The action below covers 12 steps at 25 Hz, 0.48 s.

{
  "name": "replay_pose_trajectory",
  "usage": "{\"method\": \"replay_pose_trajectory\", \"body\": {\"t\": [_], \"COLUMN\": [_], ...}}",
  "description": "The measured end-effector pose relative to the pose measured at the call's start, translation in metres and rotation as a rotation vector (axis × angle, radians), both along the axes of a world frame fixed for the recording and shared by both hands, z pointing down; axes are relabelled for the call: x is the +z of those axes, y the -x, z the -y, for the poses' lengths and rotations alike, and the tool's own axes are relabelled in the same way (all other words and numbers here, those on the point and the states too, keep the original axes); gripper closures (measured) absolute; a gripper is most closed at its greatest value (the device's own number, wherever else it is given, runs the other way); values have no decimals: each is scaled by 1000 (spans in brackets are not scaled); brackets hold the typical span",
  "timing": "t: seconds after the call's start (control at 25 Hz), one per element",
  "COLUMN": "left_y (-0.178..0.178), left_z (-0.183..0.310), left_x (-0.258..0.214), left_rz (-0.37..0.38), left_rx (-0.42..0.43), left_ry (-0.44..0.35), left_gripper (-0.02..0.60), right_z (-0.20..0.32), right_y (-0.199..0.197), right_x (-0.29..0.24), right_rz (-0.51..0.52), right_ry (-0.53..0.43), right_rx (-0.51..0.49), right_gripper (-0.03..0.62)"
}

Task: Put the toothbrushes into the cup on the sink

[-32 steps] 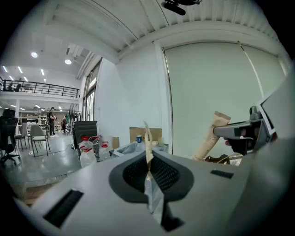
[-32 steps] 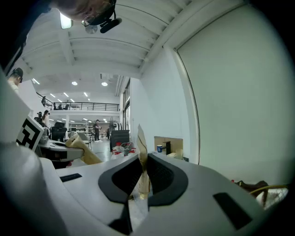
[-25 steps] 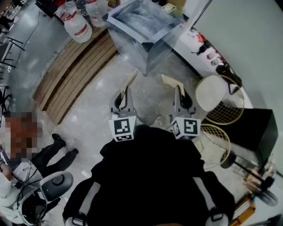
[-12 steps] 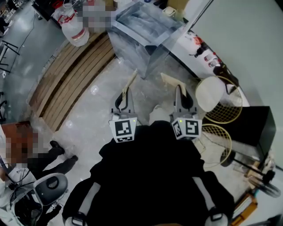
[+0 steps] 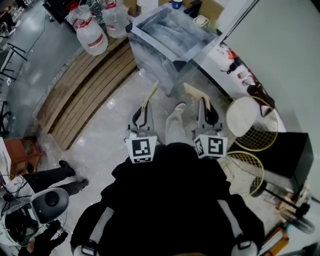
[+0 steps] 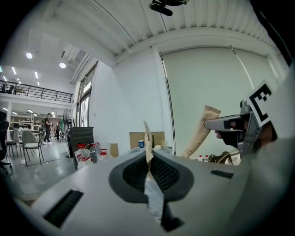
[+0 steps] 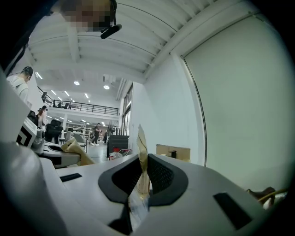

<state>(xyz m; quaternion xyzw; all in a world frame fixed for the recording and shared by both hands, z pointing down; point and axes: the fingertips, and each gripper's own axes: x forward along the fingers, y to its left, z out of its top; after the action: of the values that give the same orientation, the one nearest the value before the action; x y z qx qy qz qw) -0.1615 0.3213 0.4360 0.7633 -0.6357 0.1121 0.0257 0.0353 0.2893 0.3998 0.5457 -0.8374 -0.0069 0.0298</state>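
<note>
The left tool [image 6: 148,167] is pressed together on a flat toothbrush packet [image 6: 148,136], tan card at the tip and clear film lower down, which stands up out of the closed jaws. The right tool [image 7: 140,177] pinches a second packet [image 7: 141,146] the same way. In the head view both tools are held out in front of the person over the pale floor [image 5: 105,125], apart from each other, and the steel sink [image 5: 155,56] lies ahead, well clear of both. A blue cup [image 5: 176,4] and a pale cup [image 5: 201,20] stand at the sink's far edge; I cannot tell which one is meant to receive the brushes. The packets look light and thin, likely to flex or twist at the free end, and the film may be slick. The grip low on each wrapper seems sound: it leaves most of the length free to go into a cup, though the brush inside cannot be made out, nor which end leads.
</note>
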Motion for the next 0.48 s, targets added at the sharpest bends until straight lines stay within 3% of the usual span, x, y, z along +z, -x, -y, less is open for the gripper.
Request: {"method": "replay_pose_trajectory", "body": {"t": [0.48], "left_y": [-2], "left_z": [81], "left_x": [9], "left_rz": [5], "left_rx": [2], "left_ry": [10], "left_gripper": [577], "right_z": [82], "right_y": [-21], "right_x": [14], "right_rz": [14], "right_ry": [31], "right_rx": [51], "right_gripper": [557]}}
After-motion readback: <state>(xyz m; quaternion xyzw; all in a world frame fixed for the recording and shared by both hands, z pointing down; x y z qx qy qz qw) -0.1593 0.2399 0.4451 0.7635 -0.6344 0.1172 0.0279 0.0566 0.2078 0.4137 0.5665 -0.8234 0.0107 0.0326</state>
